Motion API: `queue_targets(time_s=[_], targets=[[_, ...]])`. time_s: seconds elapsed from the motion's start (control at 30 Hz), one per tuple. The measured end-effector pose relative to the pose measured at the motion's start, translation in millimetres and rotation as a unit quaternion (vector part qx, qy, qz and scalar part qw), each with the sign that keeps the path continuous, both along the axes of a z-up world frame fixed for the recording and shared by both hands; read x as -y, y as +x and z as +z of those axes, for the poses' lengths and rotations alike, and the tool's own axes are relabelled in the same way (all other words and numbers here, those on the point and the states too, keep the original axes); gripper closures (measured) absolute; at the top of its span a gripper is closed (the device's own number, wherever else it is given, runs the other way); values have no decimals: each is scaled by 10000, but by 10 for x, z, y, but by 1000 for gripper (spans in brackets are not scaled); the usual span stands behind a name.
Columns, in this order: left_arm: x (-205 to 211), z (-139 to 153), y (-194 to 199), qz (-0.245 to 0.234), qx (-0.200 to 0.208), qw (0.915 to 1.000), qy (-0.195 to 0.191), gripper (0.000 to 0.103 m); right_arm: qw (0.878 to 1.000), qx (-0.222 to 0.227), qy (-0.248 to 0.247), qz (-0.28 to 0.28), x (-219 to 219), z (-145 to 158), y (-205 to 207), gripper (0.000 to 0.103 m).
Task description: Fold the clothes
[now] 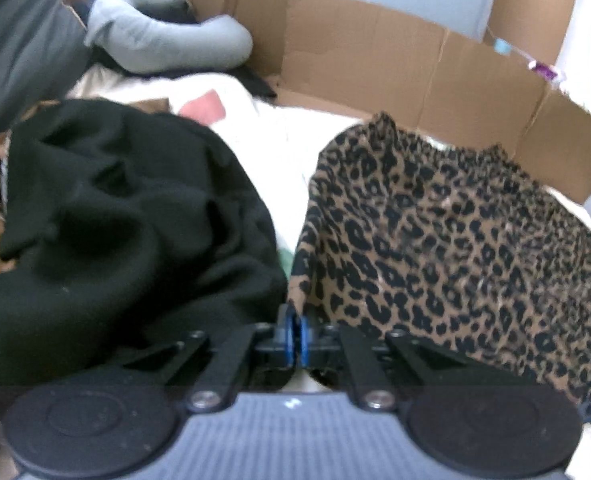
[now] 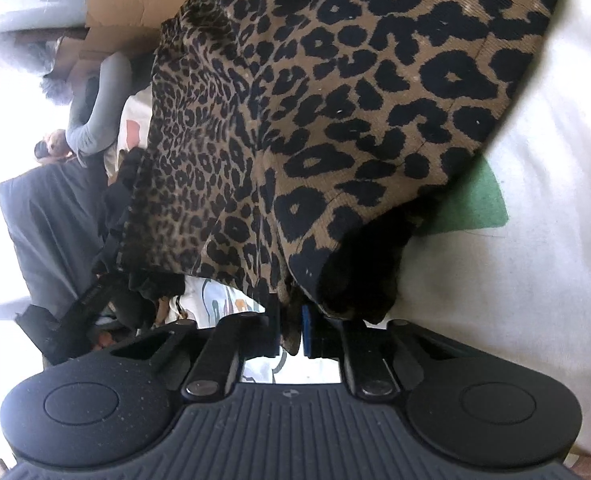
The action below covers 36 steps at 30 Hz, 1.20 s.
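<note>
Pinching one leopard-print garment [image 1: 447, 240] at its near corner, the left gripper [image 1: 294, 330] is closing its blue-padded fingers nearly together on the cloth. The right gripper [image 2: 291, 330] is clamping another edge of the same garment [image 2: 335, 120], its fingers closed on a bunched fold. One black garment [image 1: 127, 216] is lying crumpled just left of the leopard piece, both over a white sheet [image 1: 271, 140]. Cardboard panels [image 1: 375, 56] are standing behind it, one grey sleeve [image 1: 167, 40] beyond.
</note>
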<state>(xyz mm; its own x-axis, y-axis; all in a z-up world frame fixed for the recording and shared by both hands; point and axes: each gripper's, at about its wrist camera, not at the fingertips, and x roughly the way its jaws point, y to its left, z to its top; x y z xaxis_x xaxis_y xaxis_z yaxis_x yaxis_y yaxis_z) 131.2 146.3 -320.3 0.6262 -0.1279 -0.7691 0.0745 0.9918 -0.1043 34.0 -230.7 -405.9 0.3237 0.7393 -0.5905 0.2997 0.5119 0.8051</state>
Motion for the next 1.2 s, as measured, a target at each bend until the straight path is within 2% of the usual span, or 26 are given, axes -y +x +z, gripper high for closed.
queue_targets(time_s=[0.3, 0.5, 0.57, 0.77, 0.9, 0.97, 1.0, 1.03, 1.2], targets=[[-108, 331, 90, 238, 180, 9994, -152, 99, 9993, 137, -157, 295, -28, 102, 4, 100], [-135, 443, 199, 330, 255, 9989, -224, 99, 9989, 199, 39, 421, -18, 177, 29, 100], [-129, 408, 210, 333, 204, 9991, -182, 99, 9988, 195, 49, 452, -15, 180, 35, 100], [-190, 3, 248, 484, -256, 9985, -53, 99, 9975, 54, -205, 674, -97, 68, 46, 100], [-196, -62, 240, 470, -403, 9981, 45, 93, 9936, -32, -453, 1037, -192, 77, 48, 96], [-183, -17, 228, 456, -355, 9983, 80, 87, 9900, 157, -515, 1301, -236, 194, 38, 85], [-174, 13, 221, 452, -316, 9984, 95, 83, 9885, 267, -543, 1387, -250, 262, 29, 74], [-166, 43, 215, 448, -276, 9986, 111, 79, 9867, 377, -570, 1472, -263, 331, 20, 70], [-124, 194, 180, 426, -78, 9989, 189, 70, 9768, 850, -739, 1824, -318, 638, 43, 70]])
